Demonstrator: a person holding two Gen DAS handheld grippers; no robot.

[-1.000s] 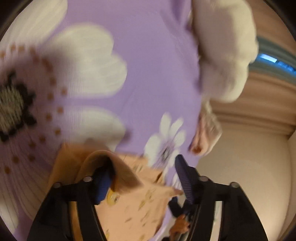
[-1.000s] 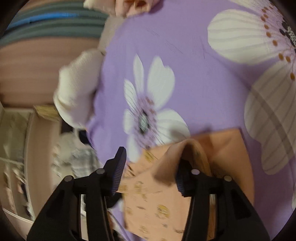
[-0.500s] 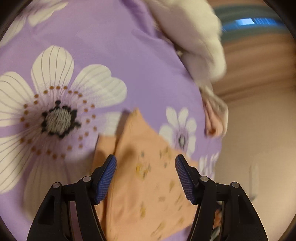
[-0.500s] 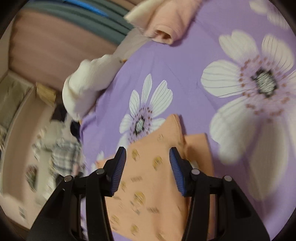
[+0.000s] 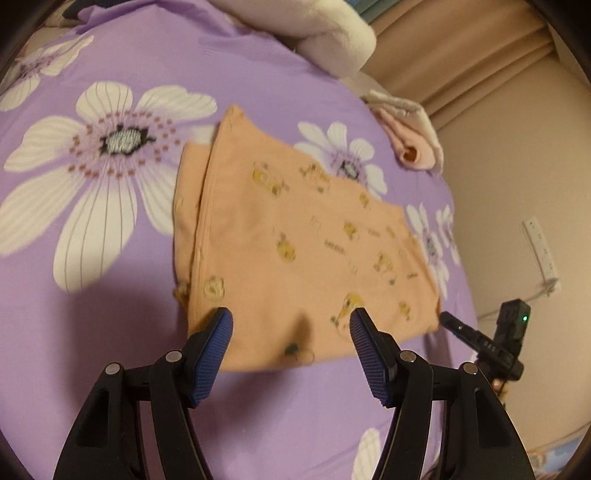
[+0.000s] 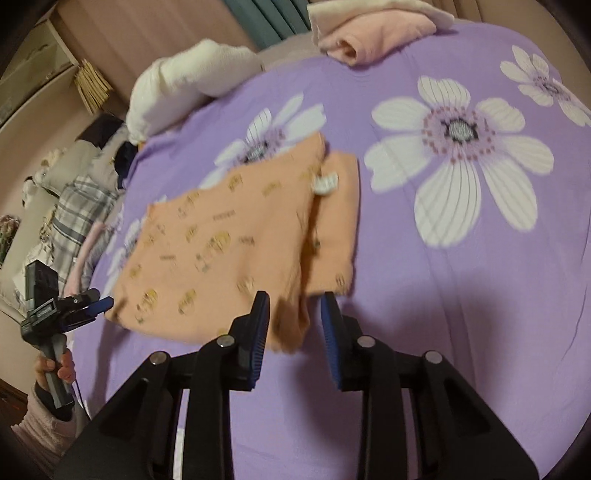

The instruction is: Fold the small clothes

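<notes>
A small orange garment (image 5: 295, 243) with yellow prints lies folded flat on the purple flowered bedspread (image 5: 110, 332); one side is folded over, leaving a plain strip. It also shows in the right wrist view (image 6: 229, 251). My left gripper (image 5: 291, 323) is open and empty, raised above the garment's near edge. My right gripper (image 6: 295, 306) is open and empty, above the garment's near corner. The left gripper also shows at the left edge of the right wrist view (image 6: 92, 306), held off the bed's side.
A folded pink and cream garment (image 6: 369, 33) lies at the far edge of the bed. A white pillow or rolled blanket (image 6: 184, 81) lies beside it. A plaid cloth (image 6: 77, 214) and other items lie beyond the bed's left side.
Both grippers have let go of the orange garment, which they held a second ago, and have pulled up and back. The garment now lies flat, folded over on the bedspread.
</notes>
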